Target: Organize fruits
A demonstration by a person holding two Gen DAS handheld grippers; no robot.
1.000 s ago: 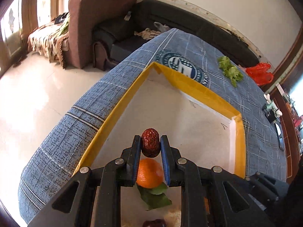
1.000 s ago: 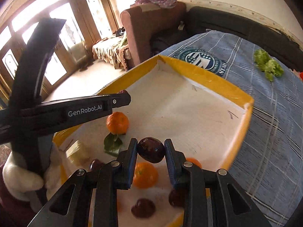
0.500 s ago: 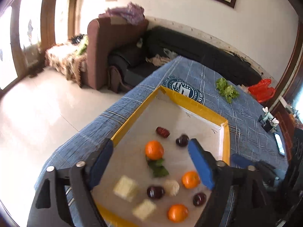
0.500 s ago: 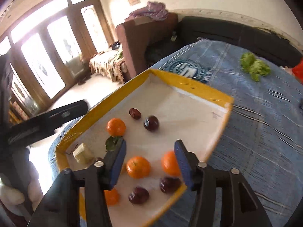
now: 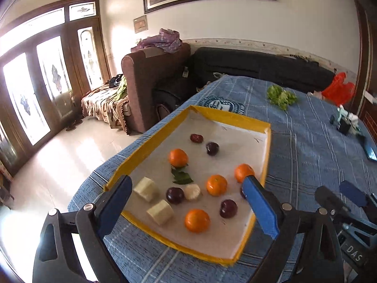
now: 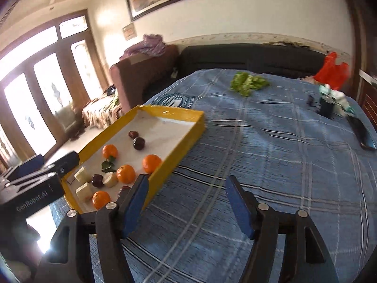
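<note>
I have the fruit sitting in the yellow-rimmed tray [image 5: 267,151], which lies on the blue plaid cloth [image 5: 306,141] covering the desk, near its left edge. On the tray's white floor, toward the far end, a red date [image 5: 196,138] and a dark plum [image 5: 212,148] lie just beside each other, apart from the rest. Nearer to me comes an orange with green leaves [image 5: 178,157], then two more oranges [image 5: 216,185] close to the right wall, and a fourth orange [image 5: 197,220] at the near end. Among them are other dark plums [image 5: 175,195], a pale round peeled piece [image 5: 192,191] touching one plum, and two pale cut chunks [image 5: 160,211] on the left side.

My left tool [image 5: 188,202] hangs above the near end of the tray, jaws spread very wide, having just been opening, and nothing is between the blue pads. My right tool [image 6: 186,200] is to the right of the tray, over bare cloth; its jaws have also just been opening, stand well apart, and hold nothing. In the right wrist view the body of the left tool shows at the left edge, beside the tray's near corner.

Farther out on the cloth lie a bunch of green lettuce [image 5: 281,96], a small dark device [image 6: 326,108], and a phone [image 6: 364,134] at the right edge. Behind the desk stand a black sofa [image 5: 259,66], a brown armchair [image 5: 146,75], a red plastic bag [image 5: 339,88], and glazed wooden doors [image 5: 47,77].
</note>
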